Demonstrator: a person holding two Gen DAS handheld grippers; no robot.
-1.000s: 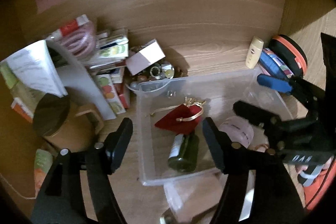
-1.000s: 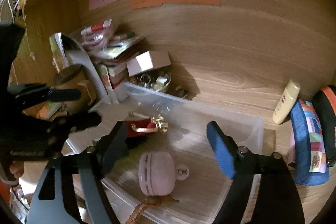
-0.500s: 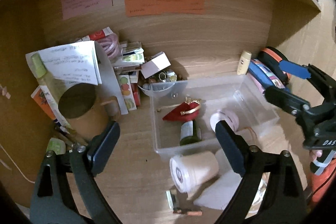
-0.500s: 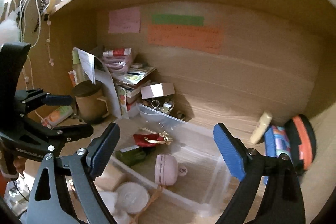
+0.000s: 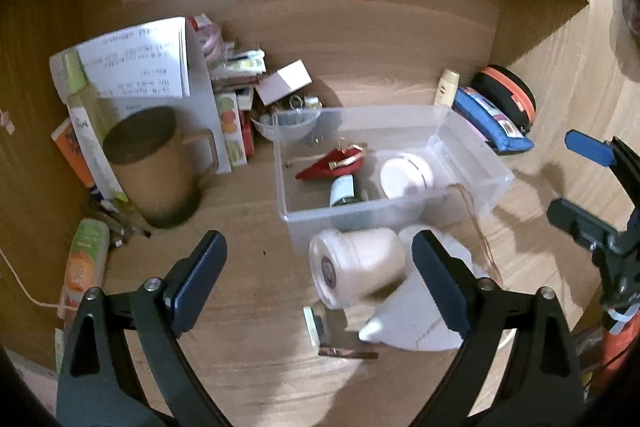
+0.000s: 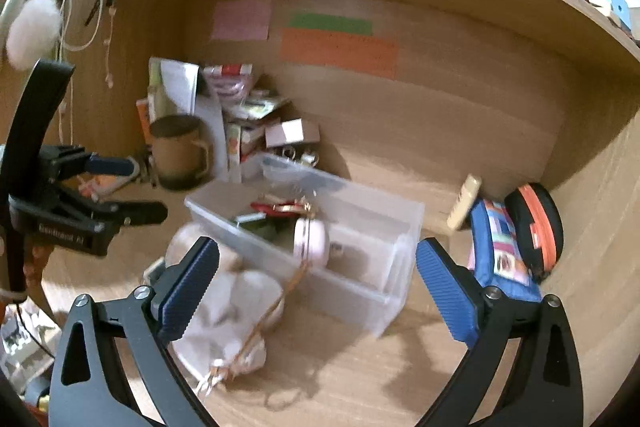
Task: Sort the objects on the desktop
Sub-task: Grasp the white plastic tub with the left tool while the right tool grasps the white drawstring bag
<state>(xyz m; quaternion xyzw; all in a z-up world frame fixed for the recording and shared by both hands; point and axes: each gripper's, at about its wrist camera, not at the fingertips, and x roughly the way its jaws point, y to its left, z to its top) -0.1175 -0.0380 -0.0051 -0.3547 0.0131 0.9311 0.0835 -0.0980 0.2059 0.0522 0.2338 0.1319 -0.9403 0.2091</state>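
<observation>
Cream plastic cup (image 5: pixel 356 267) lies on its side on the desk just before the clear bin (image 5: pixel 384 215), likely light and slippery, best pinched across its middle, as the left gripper (image 5: pixel 316 283) and right gripper (image 6: pixel 316 287) hang wide open, empty.

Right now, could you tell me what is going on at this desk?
A person is sorting desk clutter with two handheld grippers. Both the left gripper and the right gripper are open and hold nothing, hovering in front of the clear plastic bin. The bin already holds a red pouch, a dark green bottle and a round pink case. A beige cup lies on its side on the desk, just in front of the bin.
</observation>
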